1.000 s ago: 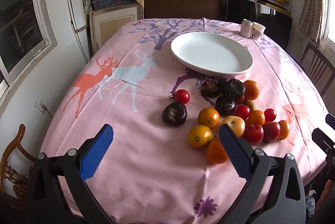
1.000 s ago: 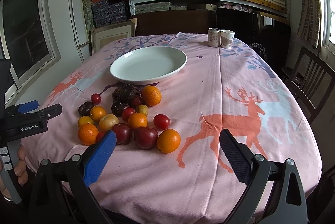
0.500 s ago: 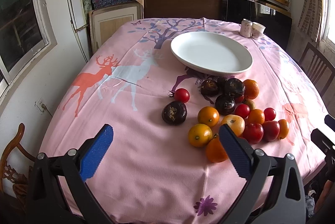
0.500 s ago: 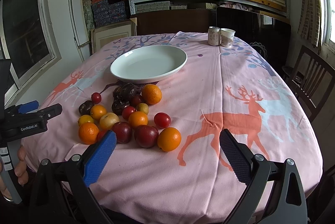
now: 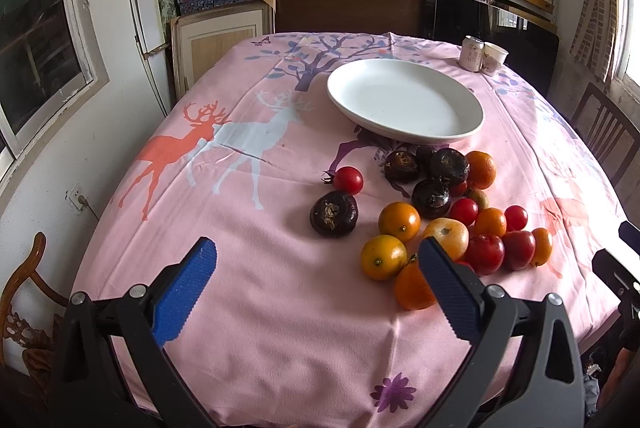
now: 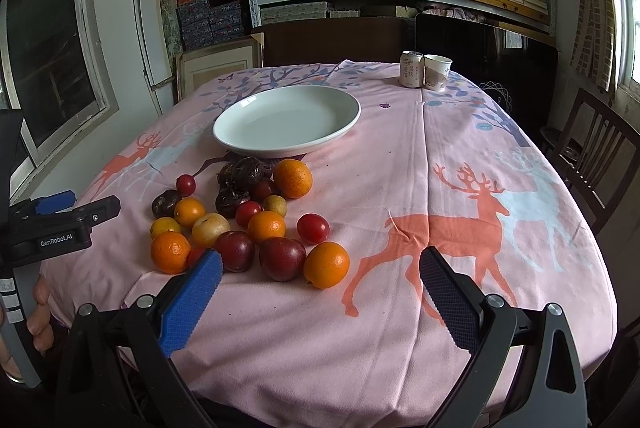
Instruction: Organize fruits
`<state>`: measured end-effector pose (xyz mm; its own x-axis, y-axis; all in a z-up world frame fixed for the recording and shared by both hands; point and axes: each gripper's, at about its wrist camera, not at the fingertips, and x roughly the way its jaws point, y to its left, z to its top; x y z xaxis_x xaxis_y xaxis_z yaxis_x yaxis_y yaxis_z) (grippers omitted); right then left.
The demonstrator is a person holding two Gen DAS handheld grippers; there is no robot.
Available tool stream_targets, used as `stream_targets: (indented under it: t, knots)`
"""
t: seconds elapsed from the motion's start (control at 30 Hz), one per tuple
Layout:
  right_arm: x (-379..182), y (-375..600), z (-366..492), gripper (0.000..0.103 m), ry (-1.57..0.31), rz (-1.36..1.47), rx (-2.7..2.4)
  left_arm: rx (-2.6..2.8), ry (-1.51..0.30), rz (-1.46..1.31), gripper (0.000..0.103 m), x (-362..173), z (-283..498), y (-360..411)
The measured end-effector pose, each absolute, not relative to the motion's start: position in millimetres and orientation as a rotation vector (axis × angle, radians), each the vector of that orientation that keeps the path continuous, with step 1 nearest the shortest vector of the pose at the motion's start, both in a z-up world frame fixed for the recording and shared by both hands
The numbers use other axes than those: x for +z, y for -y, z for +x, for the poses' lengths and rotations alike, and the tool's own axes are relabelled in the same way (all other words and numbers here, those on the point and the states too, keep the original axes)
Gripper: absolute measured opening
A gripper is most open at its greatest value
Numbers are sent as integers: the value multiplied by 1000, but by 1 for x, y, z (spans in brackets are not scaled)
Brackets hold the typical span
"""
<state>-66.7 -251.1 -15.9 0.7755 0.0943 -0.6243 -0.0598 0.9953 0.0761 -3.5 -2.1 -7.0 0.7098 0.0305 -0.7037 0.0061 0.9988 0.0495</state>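
Hand-held grippers [image 5: 316, 284] [image 6: 320, 284] agape, white plate [image 6: 256, 143] bare beside fruits [image 6: 248, 220].

Soft daylight from window [image 6: 632, 47] at right, slightly overexposed; faint shadows under fruit; focus sharp; strong fisheye curvature, dark vignetted corners.

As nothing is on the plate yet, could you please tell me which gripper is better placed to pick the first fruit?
Probably the left gripper: open, its right finger overlaps the orange tangerine in view.

Right gripper [image 6: 320, 292] slightly nearer the fruits [image 6: 248, 220].
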Motion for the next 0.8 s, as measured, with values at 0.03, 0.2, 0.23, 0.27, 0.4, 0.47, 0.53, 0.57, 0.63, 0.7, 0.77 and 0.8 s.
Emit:
stream_targets:
  t: [0.03,0.2,0.23,0.27,0.4,0.47,0.53,0.57,0.63,0.7,0.77,0.8]
  knots:
    - [-16,251,-67,99,-678,53,84,14,-781,49,99,-7,-3,2]
    - [-15,252,-66,99,-676,54,84,14,-784,45,99,-9,-4,1]
    - [-16,251,-67,99,-677,54,84,15,-783,46,99,-9,-4,1]
    - [-16,251,-67,99,-677,54,85,15,-782,47,99,-9,-4,1]
    - [-16,251,-67,99,-677,53,85,16,-780,47,99,-8,-4,0]
    - [-15,252,-66,99,-677,52,84,17,-780,46,99,-8,-3,0]
    - [-15,252,-66,99,-678,53,84,18,-780,49,99,-7,-4,-1]
    - [-15,253,-66,99,-678,52,83,18,-780,50,99,-7,-4,-1]
    - [-17,252,-66,99,-682,54,90,29,-773,61,99,-5,-4,-4]
    - [-22,252,-65,99,-693,57,105,50,-764,81,99,-6,-4,-9]
    - [-30,255,-61,99,-714,58,111,111,-755,94,99,-11,0,-20]
    - [-35,259,-58,99,-730,62,109,144,-758,90,99,-14,4,-28]
